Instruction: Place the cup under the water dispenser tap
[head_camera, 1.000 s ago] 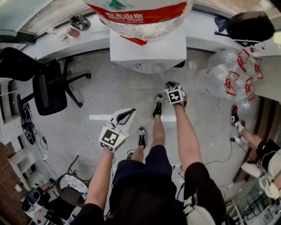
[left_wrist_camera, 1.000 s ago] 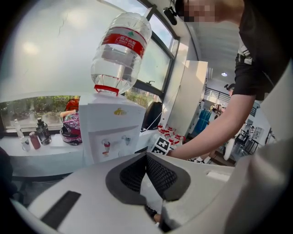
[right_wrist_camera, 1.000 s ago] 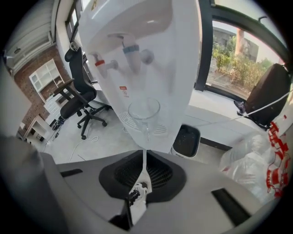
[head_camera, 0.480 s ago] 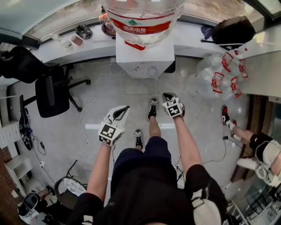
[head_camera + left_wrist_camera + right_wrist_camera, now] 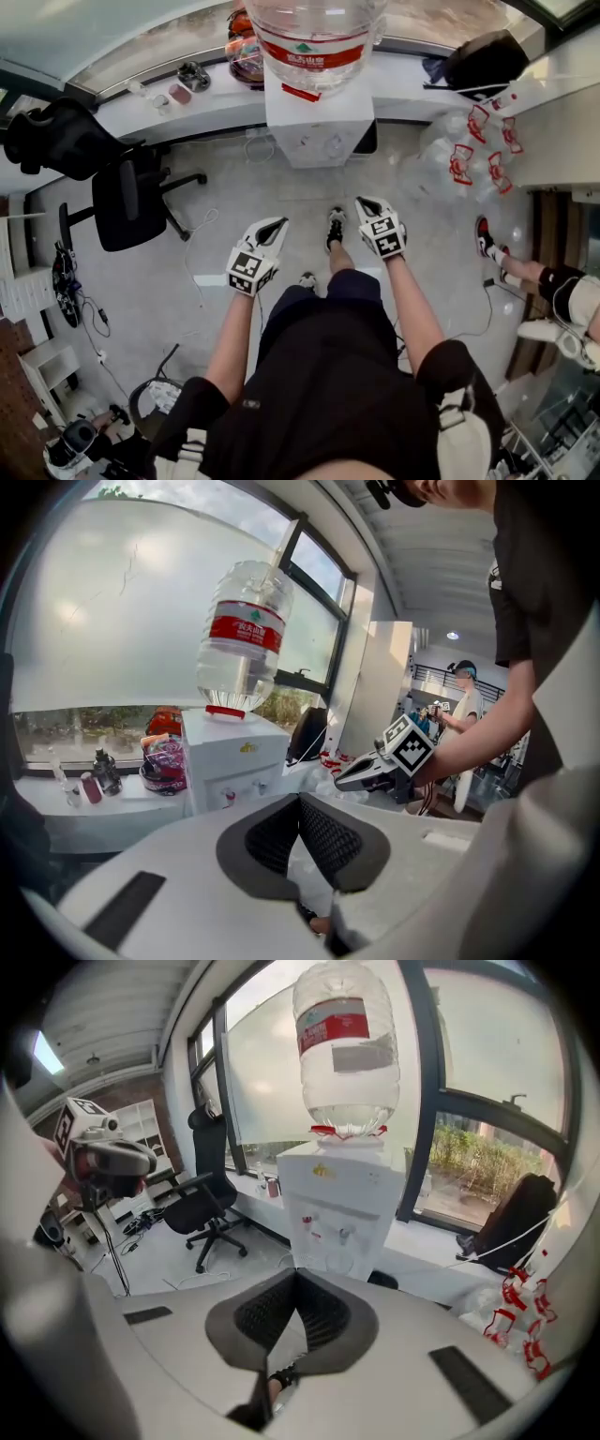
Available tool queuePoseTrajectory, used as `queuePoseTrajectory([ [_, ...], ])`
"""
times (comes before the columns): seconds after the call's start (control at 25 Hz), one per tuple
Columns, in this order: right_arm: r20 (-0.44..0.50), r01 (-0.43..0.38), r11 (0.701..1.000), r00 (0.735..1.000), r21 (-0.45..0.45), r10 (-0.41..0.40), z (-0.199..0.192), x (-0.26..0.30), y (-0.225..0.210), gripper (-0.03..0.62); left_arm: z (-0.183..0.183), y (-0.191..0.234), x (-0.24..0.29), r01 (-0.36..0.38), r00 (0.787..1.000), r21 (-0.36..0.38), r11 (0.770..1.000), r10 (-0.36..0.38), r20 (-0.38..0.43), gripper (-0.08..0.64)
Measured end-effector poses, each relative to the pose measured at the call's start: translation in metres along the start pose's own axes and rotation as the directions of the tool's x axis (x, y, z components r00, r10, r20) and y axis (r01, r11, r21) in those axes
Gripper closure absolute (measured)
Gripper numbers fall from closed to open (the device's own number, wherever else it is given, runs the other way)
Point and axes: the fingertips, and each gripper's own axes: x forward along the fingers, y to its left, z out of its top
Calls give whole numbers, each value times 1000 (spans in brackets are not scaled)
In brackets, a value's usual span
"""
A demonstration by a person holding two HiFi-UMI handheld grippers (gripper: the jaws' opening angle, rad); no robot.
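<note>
Right tool (image 5: 296, 1274) and left tool (image 5: 300, 799) are both pressed together and empty, facing the water dispenser (image 5: 342, 1204). A clear cup (image 5: 329, 1260) seems to stand beneath its taps, dead ahead of the right tool.

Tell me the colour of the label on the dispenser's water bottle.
Red. The label shows best in the left gripper view.

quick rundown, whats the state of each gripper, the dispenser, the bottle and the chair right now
left gripper, shut, nothing between the jaws
right gripper, shut, nothing between the jaws
water dispenser, upright
water bottle, upended, neck down in the dispenser's top
office chair, upright, nobody in it
</note>
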Motion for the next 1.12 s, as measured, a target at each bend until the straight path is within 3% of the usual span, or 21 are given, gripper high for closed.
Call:
queuePoseTrajectory([
  [0.32,119,19,999,993,-47,-13,29,-63,51,597,15,-36,-20,49,997,43,998,-51,52,560],
  [0.56,180,13,1000,984,-2,-12,30,-94,88,597,11,-66,-44,80,994,73,994,-85,64,560],
  [1.12,225,70,997,973,-38,-59,19,-137,120,597,-10,-77,-90,69,994,81,994,-75,73,560],
])
